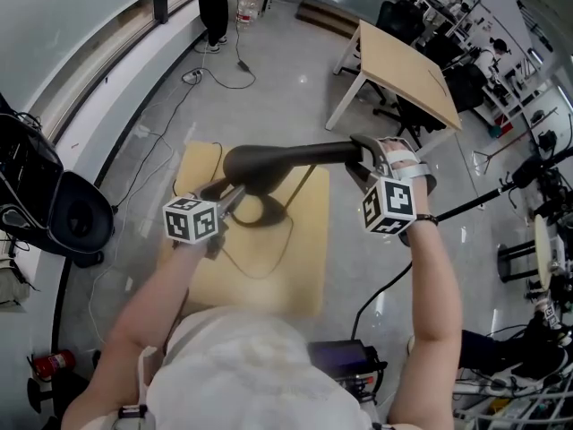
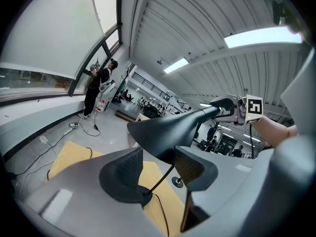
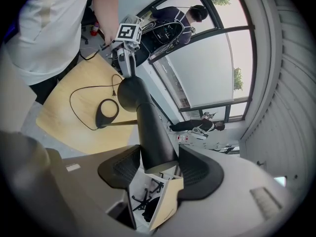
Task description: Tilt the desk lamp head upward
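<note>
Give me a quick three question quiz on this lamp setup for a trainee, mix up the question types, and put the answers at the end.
1. What does the round black lamp base stand on?
2. True or false: the left gripper is clamped shut on the black cone-shaped lamp head.
3. What is the right gripper closed on? A. the lamp head's narrow end; B. the lamp base; C. nothing.

Key: 1. the light wooden table; 2. false, its jaws stand open with the head's wide rim between them; 3. A.
</note>
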`<action>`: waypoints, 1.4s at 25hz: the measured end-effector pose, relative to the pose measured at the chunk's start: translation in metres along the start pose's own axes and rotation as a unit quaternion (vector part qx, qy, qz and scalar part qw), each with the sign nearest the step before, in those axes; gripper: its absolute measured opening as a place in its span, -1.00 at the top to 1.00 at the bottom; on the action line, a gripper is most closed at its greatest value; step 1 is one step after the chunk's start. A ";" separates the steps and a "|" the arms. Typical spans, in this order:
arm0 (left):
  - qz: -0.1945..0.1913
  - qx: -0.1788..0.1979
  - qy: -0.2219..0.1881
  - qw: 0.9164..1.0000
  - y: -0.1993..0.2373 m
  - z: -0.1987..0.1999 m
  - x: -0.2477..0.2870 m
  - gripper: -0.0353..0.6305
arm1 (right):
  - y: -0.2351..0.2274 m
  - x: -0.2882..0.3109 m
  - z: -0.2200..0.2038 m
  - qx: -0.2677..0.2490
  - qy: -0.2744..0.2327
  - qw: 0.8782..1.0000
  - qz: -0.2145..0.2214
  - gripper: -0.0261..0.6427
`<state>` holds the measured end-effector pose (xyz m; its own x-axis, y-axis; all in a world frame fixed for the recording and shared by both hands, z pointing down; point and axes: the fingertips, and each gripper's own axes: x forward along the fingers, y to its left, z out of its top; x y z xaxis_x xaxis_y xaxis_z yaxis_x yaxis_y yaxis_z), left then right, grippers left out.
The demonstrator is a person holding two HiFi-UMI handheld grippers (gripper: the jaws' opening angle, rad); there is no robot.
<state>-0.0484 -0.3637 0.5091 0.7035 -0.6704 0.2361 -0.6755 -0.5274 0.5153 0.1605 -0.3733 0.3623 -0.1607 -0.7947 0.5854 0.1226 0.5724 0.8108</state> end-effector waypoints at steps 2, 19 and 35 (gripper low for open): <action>0.004 0.005 -0.005 1.000 0.000 0.003 -0.002 0.29 | 0.001 0.000 0.000 0.006 -0.003 1.000 -0.002 0.16; 0.040 0.086 -0.025 0.995 -0.002 0.042 -0.014 0.31 | 0.009 0.007 -0.011 0.070 -0.027 0.997 -0.017 0.19; 0.058 0.154 -0.062 0.984 -0.015 0.088 -0.029 0.31 | 0.020 0.014 -0.020 0.084 -0.018 0.996 -0.004 0.24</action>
<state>-0.0780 -0.3824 0.4224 0.5990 -0.7832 0.1666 -0.7975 -0.5648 0.2122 0.1804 -0.3774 0.3866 -0.1969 -0.7932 0.5763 -0.0443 0.5944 0.8029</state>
